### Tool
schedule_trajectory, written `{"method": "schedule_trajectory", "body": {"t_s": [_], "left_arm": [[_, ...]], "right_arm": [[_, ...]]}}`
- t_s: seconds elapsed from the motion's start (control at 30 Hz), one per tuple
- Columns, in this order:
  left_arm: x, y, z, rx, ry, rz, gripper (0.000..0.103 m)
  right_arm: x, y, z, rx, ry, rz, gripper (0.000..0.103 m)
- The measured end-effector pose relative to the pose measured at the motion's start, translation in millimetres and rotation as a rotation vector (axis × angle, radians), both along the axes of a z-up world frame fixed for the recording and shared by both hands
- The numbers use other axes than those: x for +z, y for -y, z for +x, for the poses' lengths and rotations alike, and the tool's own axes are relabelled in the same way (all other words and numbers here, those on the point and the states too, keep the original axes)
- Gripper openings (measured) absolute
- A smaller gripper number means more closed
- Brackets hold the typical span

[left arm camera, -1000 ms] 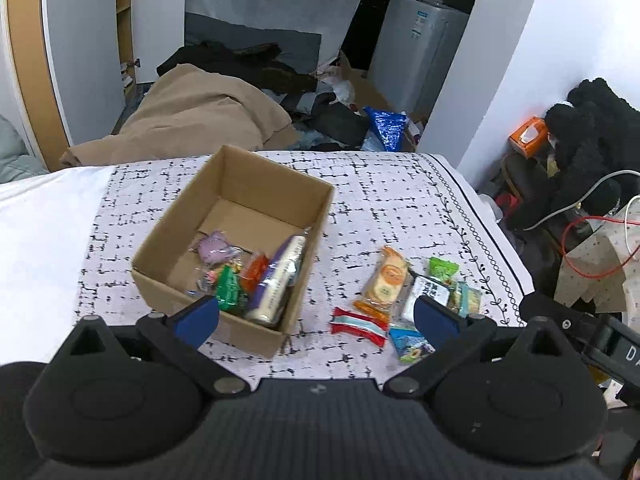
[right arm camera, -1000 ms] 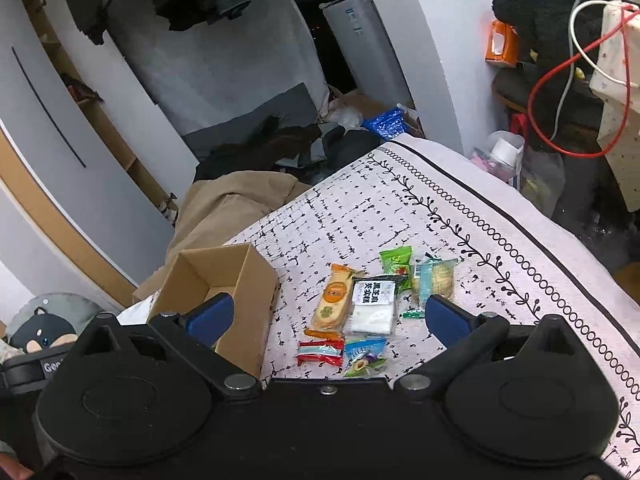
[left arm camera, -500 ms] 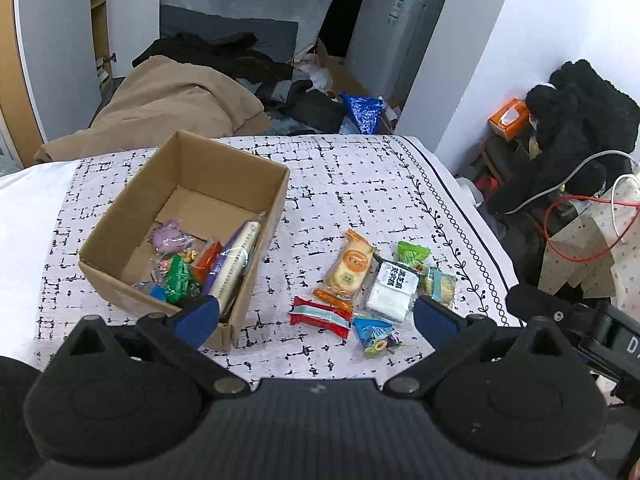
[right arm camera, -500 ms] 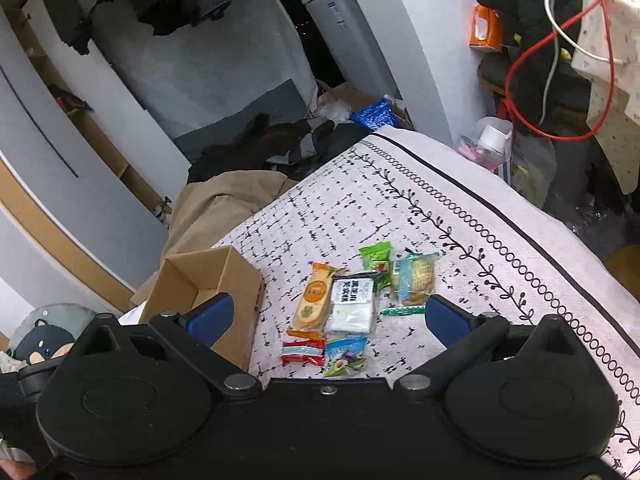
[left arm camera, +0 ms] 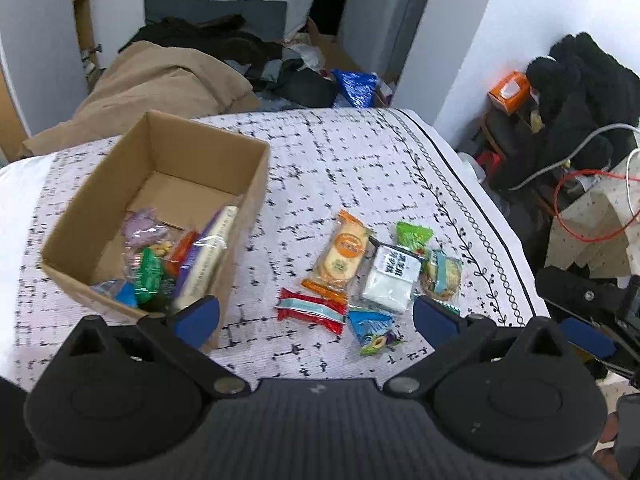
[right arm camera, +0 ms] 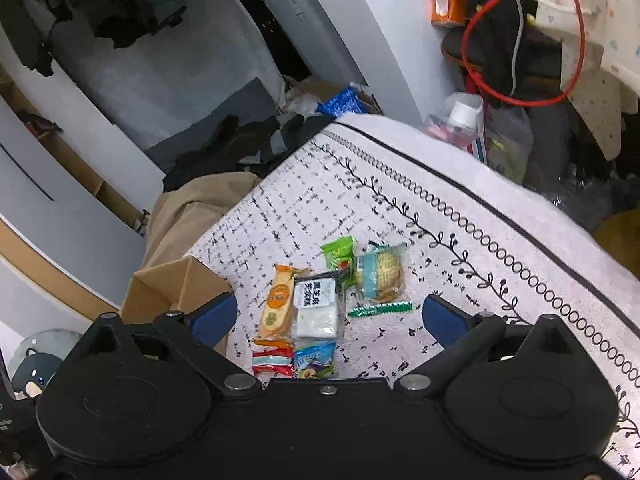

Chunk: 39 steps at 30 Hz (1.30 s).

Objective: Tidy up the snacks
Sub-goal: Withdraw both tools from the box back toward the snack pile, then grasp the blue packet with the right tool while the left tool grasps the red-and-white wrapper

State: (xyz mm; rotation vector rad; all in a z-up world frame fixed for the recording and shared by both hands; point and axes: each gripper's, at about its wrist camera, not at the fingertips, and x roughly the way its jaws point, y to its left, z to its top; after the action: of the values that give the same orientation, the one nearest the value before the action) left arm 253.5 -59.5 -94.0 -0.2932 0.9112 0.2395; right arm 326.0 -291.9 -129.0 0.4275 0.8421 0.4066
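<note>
Both tongs are spread and hold nothing: the right tongs, whose jaws have just been closing a little, hang over the loose snack packets on the patterned bedspread; the left tongs hover between these and the cardboard box just beside, already part filled. The packets look light, crinkly and slippery, the biscuits inside likely fragile; pinching a sealed end or the narrow sides seems safest.

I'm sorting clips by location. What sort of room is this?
Probably a lived-in bedroom or home storage room: a patterned cloth carries the snacks, clothes lie heaped on the floor, and a small fridge-like appliance stands behind.
</note>
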Motion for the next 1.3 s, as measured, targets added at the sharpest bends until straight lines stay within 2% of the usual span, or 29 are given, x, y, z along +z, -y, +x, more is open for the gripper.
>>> {"method": "schedule_trajectory", "body": {"t_s": [0.17, 0.3, 0.53, 0.73, 0.93, 1.0, 1.07, 1.23, 1.3], "left_arm": [[-14.9, 2.3, 10.5, -0.020, -0.006, -0.014, 0.099], [-26.1, 2.5, 19.9, -0.032, -0.021, -0.018, 0.087], [-49.1, -3.4, 32.4, -0.029, -0.064, -0.044, 0.066], [-66.3, -5.9, 39.5, -0.028, -0.077, -0.047, 0.058], [-79.0, -6.0, 44.9, -0.035, -0.088, -0.032, 0.056], [-82.9, -6.2, 47.0, -0.036, -0.094, -0.028, 0.056], [-86.3, -6.6, 49.3, -0.037, -0.101, -0.023, 0.056], [-93.5, -8.7, 53.7, -0.028, -0.117, -0.026, 0.057], [-95.7, -9.7, 55.1, -0.025, -0.125, -0.029, 0.060]], "right_arm": [[-17.2, -6.9, 12.0, 0.015, -0.066, 0.012, 0.087], [-36.1, -14.2, 21.3, 0.035, -0.143, 0.032, 0.076], [-68.0, -27.7, 31.6, 0.067, -0.263, 0.083, 0.066], [-82.6, -39.8, 34.8, 0.076, -0.335, 0.139, 0.061], [-98.3, -50.2, 39.4, 0.073, -0.400, 0.169, 0.043], [-102.5, -52.1, 41.3, 0.066, -0.413, 0.166, 0.032], [-106.3, -53.1, 43.5, 0.062, -0.425, 0.171, 0.026], [-97.8, -49.5, 39.8, 0.044, -0.381, 0.141, 0.024], [-95.7, -44.6, 37.4, 0.032, -0.372, 0.131, 0.024]]}}
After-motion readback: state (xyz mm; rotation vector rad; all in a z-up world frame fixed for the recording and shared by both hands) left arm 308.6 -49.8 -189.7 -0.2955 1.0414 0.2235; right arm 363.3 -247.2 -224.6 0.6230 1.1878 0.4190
